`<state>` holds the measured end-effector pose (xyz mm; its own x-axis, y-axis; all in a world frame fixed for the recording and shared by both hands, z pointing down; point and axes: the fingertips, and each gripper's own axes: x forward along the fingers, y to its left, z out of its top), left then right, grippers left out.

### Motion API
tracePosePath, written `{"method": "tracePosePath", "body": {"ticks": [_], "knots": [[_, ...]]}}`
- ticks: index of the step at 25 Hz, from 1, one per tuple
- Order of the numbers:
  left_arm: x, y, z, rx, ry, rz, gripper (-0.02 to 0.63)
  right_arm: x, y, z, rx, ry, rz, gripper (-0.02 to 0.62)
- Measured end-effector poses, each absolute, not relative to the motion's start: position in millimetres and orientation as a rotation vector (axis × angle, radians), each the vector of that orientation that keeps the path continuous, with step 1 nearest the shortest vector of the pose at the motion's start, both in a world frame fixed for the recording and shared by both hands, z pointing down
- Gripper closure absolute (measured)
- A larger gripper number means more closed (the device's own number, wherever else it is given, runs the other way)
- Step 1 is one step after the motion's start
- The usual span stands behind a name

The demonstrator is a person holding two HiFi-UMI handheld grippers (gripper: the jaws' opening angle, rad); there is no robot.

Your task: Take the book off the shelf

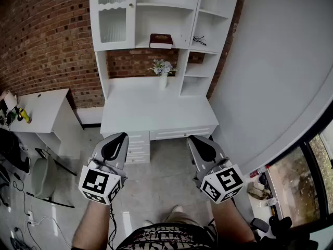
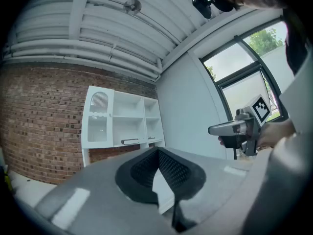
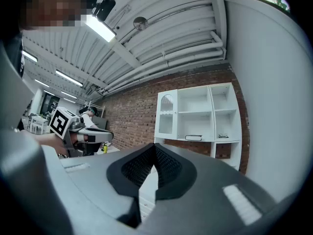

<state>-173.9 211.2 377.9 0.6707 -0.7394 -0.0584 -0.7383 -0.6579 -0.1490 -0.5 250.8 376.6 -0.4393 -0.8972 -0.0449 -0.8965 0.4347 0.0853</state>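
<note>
A dark red book (image 1: 161, 40) lies flat on the middle shelf of the white shelf unit (image 1: 156, 14) against the brick wall. It shows small in the left gripper view (image 2: 130, 141) and in the right gripper view (image 3: 193, 137). My left gripper (image 1: 115, 144) (image 2: 157, 151) and right gripper (image 1: 203, 146) (image 3: 154, 147) are held side by side over the floor, well short of the desk and far below the book. Both are shut and hold nothing. Each gripper shows in the other's view, the right gripper (image 2: 234, 129) and the left gripper (image 3: 85, 131).
A vase of flowers (image 1: 163, 69) stands on the white desk top (image 1: 156, 108) under the shelves. Glasses (image 1: 199, 39) lie on the shelf right of the book. A second white desk (image 1: 41, 105) and a chair (image 1: 44, 178) are at the left. A grey wall (image 1: 270, 61) runs along the right.
</note>
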Motion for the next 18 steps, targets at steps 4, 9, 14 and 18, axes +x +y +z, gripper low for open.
{"method": "tracePosePath", "body": {"ticks": [4, 9, 14, 18], "knots": [[-183, 217, 385, -2.736, 1.253, -0.004, 0.603, -11, 258, 379, 1.616, -2.668, -0.12, 0.574], [-178, 216, 392, -2.764, 1.246, -0.005, 0.604, -6, 264, 378, 1.633, -2.673, -0.099, 0.572], [-176, 216, 399, -2.76, 1.254, -0.055, 0.603, 1, 256, 381, 1.651, -2.698, -0.045, 0.572], [-173, 200, 398, -2.762, 1.265, -0.053, 0.603, 8, 244, 379, 1.658, -2.698, -0.032, 0.572]]}}
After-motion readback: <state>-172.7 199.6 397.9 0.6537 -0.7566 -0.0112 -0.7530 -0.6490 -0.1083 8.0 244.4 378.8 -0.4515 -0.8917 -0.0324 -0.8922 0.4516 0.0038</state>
